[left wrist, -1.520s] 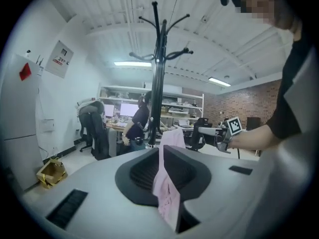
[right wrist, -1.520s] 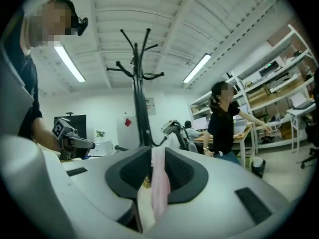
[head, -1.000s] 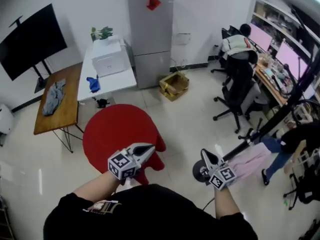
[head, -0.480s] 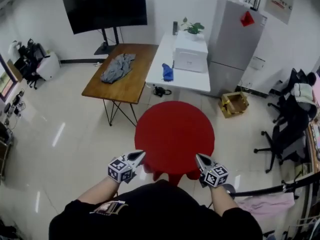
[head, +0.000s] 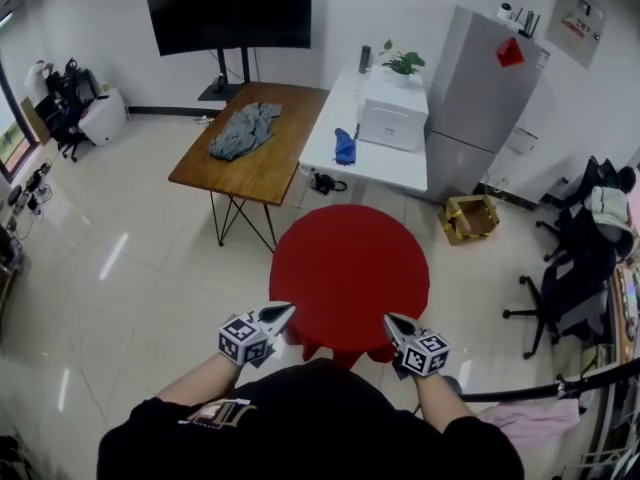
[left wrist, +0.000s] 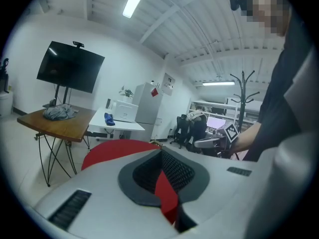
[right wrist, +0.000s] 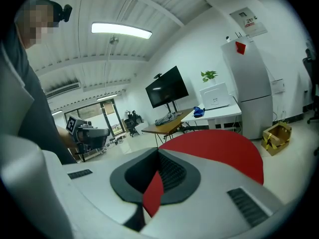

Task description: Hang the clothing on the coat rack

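Note:
A grey garment lies crumpled on the wooden table far ahead, also seen as the grey garment at the left of the left gripper view. A blue cloth lies on the white table. The black coat rack pole leans at the lower right with a pink garment by its foot. My left gripper and right gripper are both shut and empty, held over the near edge of the round red table. The left gripper and right gripper show closed jaws.
A television on a stand is at the back wall, and a grey fridge at the back right. A printer and a plant sit on the white table. A cardboard box and office chairs are to the right.
The head view has swung left, so the coat rack slid to the lower right and the wooden table came to the middle. Both shut grippers now flank the red table's near edge.

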The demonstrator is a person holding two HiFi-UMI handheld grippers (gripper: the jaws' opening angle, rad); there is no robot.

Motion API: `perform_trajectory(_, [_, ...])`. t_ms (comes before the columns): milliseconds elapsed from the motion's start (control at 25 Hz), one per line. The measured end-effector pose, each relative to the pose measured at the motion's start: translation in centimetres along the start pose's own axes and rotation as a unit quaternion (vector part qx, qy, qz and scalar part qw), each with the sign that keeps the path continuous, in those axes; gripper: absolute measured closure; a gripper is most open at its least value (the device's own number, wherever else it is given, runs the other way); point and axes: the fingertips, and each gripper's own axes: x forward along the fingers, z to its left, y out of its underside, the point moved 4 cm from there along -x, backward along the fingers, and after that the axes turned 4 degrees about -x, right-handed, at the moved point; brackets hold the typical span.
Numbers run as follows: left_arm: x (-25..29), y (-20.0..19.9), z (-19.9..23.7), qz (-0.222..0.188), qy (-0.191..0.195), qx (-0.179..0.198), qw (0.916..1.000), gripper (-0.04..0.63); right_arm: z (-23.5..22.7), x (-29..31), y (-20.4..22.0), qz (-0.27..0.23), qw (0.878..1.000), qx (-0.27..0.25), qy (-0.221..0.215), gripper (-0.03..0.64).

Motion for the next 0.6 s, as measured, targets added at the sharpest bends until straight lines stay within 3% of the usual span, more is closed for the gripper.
perform_trajectory(600, [1.1,-0.9,0.0,0.008,0.009,0.013,0.9998,0.595,-0.4,-0.8,-0.9,0.002,1.000,-0.019,0.005,0.617])
